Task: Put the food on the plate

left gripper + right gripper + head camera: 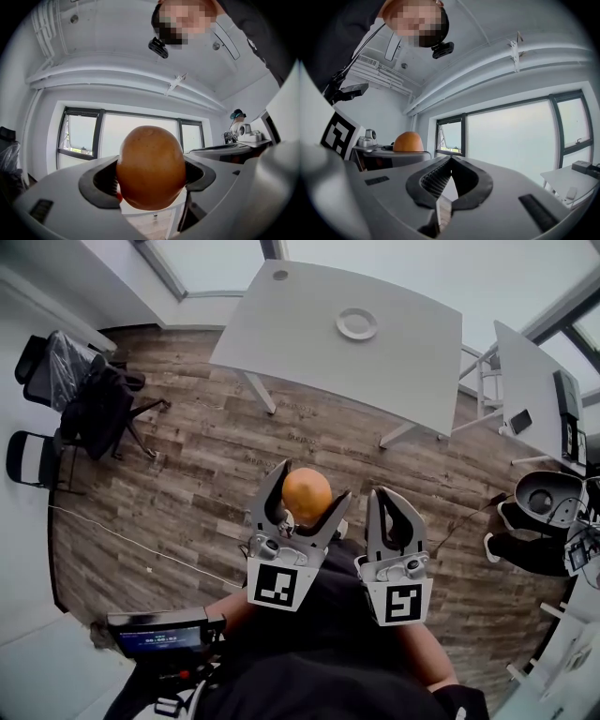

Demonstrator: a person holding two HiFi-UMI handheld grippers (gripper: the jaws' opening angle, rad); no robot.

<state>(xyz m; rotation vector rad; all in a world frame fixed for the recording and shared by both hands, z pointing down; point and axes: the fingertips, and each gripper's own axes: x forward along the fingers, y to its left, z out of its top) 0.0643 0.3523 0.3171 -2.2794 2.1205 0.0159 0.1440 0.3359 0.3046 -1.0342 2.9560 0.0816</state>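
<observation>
Plainly, the move ahead turns on the gap between the orange and the plate. In the head view the plate sits on the white table, at about 1 o'clock from the left gripper and well apart from it, with bare wooden floor between. The plate is empty and lies near the table's far edge.

The left gripper is clamped on the orange. In the left gripper view the fruit fills the space between the jaws, with a dark pad pressed against it at 3 o'clock and another at 9 o'clock. It is close to round, a little taller than wide, with its longer axis running up out of the jaws. Because of that shape I judge its heading matters little for setting it down. The plate is round too, so no approach angle is forced.

The right gripper hangs just beside the left, at its 3 o'clock. Its jaws are pressed together at the tips and nothing is between them. It stands about as far from the plate as the left one, so the carry falls to the left gripper, and the reach should be long, forward and slightly rightward.
</observation>
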